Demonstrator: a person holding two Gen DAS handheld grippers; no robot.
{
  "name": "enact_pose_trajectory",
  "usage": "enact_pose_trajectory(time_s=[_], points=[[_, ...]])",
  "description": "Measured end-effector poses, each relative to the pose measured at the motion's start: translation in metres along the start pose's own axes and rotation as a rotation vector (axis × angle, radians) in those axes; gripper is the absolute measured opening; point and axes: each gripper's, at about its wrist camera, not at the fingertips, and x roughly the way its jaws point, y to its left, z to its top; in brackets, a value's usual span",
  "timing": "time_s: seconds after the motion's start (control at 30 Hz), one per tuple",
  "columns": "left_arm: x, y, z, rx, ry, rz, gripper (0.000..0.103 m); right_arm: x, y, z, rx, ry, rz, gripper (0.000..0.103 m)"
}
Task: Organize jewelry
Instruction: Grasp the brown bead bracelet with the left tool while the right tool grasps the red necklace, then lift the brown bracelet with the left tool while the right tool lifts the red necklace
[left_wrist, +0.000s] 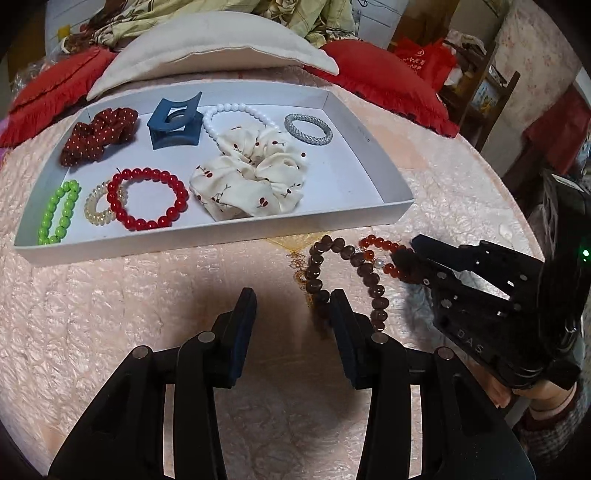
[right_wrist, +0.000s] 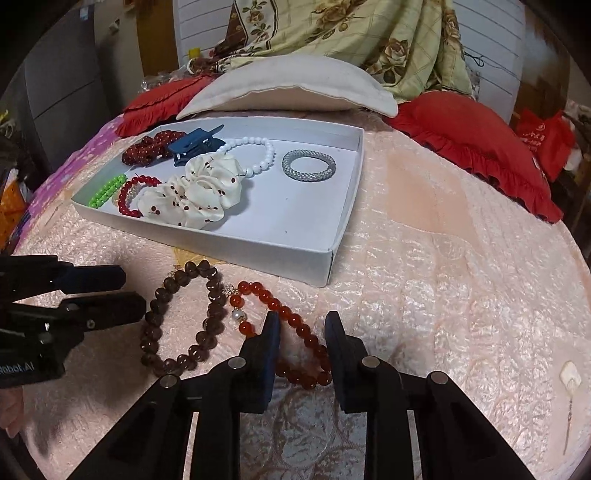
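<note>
a home bedroom, judging by the pink quilted bedspread (right_wrist: 424, 258), white pillow (right_wrist: 295, 85), red frilled cushions (right_wrist: 472, 147) and a rumpled floral blanket (right_wrist: 369, 37).

Bed (right_wrist: 424, 258), covered by a pale pink crinkled quilt. Lying directly on it:
- White tray (right_wrist: 258, 254), shallow, open, toward the far side.
- Brown bead bracelet (right_wrist: 173, 325), on the quilt in front of the tray.
- Orange-red bead bracelet (right_wrist: 291, 325), just beside the brown one and touching it at a pearl-and-gold link.
- White cushion (right_wrist: 295, 85), behind the tray.
- Red frilled pillow (right_wrist: 469, 140), far right.
- A second red pillow (right_wrist: 159, 99), far left, partly under the cushion.
- Floral cloth (right_wrist: 351, 33), heaped behind the cushion.
- Small pale tag (right_wrist: 570, 376), near the right edge.
</note>
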Motion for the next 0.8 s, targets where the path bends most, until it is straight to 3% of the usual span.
enact_pose_trajectory(time_s=[0.3,0.4,0.43,0.47,0.5,0.6,0.8], points=[[0.016,-0.012,0.007,0.021,0.001,0.019,0.040,-0.002,0.000,-0.004,0.018,-0.002,0.014,0.024],[0.019,-0.019,0.008,0.045,-0.013,0.045,0.039,-0.002,-0.001,-0.004,0.021,-0.007,0.001,0.018],[0.020,-0.022,0.007,0.059,-0.013,0.059,0.035,-0.002,-0.002,-0.004,0.027,-0.008,0.000,0.013],[0.020,-0.026,0.006,0.085,-0.010,0.082,0.010,-0.003,-0.003,-0.004,0.037,-0.006,0.000,0.010],[0.021,-0.028,0.006,0.099,0.000,0.089,0.007,-0.003,-0.004,-0.004,0.048,-0.005,0.001,0.008],[0.017,-0.026,0.002,0.082,0.021,0.063,0.007,-0.007,-0.005,-0.005,0.075,-0.002,0.006,0.007],[-0.023,-0.017,-0.013,0.043,-0.024,0.053,0.007,-0.040,-0.005,-0.012,0.146,-0.066,0.046,0.007]])
